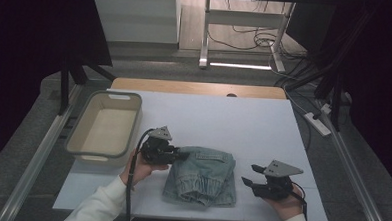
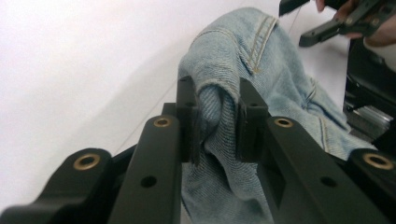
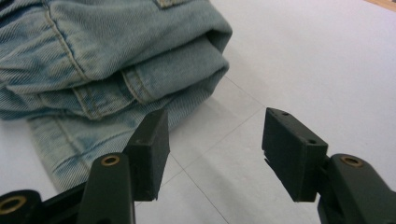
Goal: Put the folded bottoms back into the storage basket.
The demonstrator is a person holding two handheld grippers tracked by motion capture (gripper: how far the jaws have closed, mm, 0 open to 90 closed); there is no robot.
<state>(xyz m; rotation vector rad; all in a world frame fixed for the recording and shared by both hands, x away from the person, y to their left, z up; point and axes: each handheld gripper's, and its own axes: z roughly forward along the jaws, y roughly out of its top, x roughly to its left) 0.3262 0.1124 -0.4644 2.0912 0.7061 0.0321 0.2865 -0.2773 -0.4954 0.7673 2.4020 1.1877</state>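
Folded light-blue jeans (image 1: 201,176) lie on the white table top (image 1: 223,121), near its front edge. My left gripper (image 1: 174,152) is at their upper left corner, and in the left gripper view my left gripper (image 2: 217,121) is shut on a pinched ridge of denim (image 2: 217,107) between its pads. My right gripper (image 1: 248,175) hovers just right of the jeans, a little apart from them. In the right gripper view my right gripper (image 3: 212,149) stands open over bare table, with the folded edge of the jeans (image 3: 116,70) ahead and to the left.
A beige plastic bin (image 1: 104,129) stands at the table's left edge, close behind my left hand. A wooden strip (image 1: 195,88) runs along the far edge. Beyond it are metal table legs and cables on the floor.
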